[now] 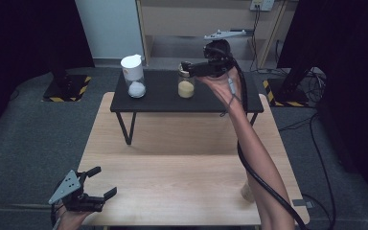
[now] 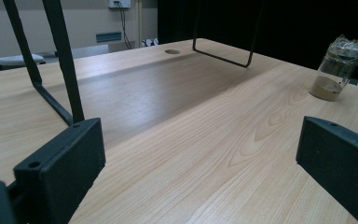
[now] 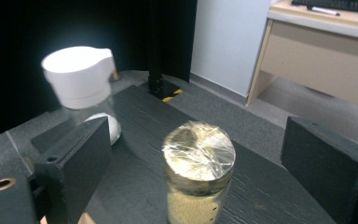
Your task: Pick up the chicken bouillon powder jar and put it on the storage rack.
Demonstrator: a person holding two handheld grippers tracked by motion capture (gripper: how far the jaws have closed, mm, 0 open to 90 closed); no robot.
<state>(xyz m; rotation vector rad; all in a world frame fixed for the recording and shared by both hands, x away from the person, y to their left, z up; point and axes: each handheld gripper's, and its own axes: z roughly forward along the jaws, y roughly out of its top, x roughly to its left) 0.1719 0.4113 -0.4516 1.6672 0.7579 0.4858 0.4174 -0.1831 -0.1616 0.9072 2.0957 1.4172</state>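
Observation:
A glass jar of yellow powder (image 1: 186, 86) (image 3: 198, 163), its mouth covered with crinkled film, stands on the low black table (image 1: 163, 98). My right gripper (image 1: 188, 68) (image 3: 200, 154) is open and hovers just above and behind that jar, one jaw on each side of its top, not touching. To the jar's left stands a jar of white powder (image 1: 135, 76) (image 3: 81, 84) with a white lid. My left gripper (image 1: 103, 182) (image 2: 200, 168) is open and holds nothing, low over the front left corner of the wooden table (image 1: 172, 167).
A third jar with tan powder (image 2: 336, 70) (image 1: 246, 190) stands near the wooden table's front right, partly behind the right forearm. The black table's wire legs (image 2: 65, 70) rise ahead of the left gripper. A desk (image 3: 317, 46) stands beyond.

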